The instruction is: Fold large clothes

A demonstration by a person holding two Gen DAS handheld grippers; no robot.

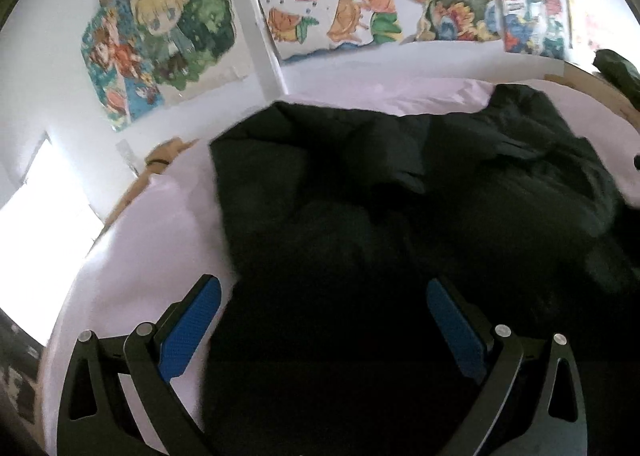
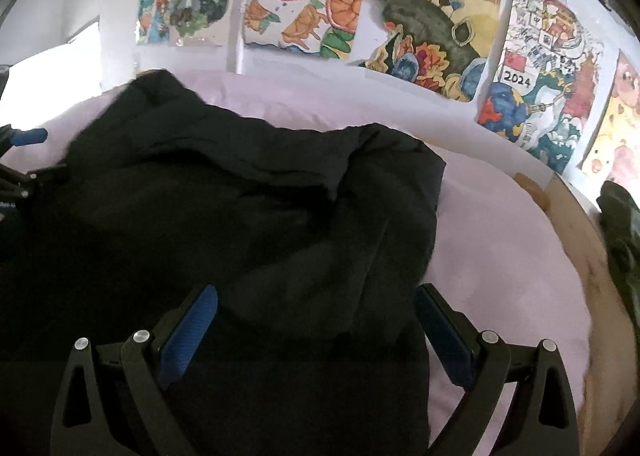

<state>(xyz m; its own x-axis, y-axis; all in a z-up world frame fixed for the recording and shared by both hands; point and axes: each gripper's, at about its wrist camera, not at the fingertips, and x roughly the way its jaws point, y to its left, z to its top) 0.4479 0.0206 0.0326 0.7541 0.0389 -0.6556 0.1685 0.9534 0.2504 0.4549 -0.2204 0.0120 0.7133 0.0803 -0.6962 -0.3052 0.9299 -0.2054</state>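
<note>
A large black padded jacket (image 1: 360, 195) (image 2: 240, 195) lies rumpled on a pale pink bed sheet (image 1: 160, 236) (image 2: 500, 256). My left gripper (image 1: 322, 282) hovers over the jacket's left edge, open wide, with nothing between its blue pads (image 1: 192, 324). Above the jacket's right edge my right gripper (image 2: 316, 290) is also open wide; the cloth lies below it, not pinched. One blue pad (image 2: 28, 135) of the left gripper shows at the left edge of the right wrist view. The near part of the jacket is hidden in shadow under both grippers.
Colourful paintings (image 1: 160, 35) (image 2: 420, 27) hang on the white wall behind the bed. A dark green bundle (image 1: 618, 71) (image 2: 620, 223) sits at the right by the wooden bed frame (image 2: 580, 256). A bright window (image 1: 48, 207) is at the left.
</note>
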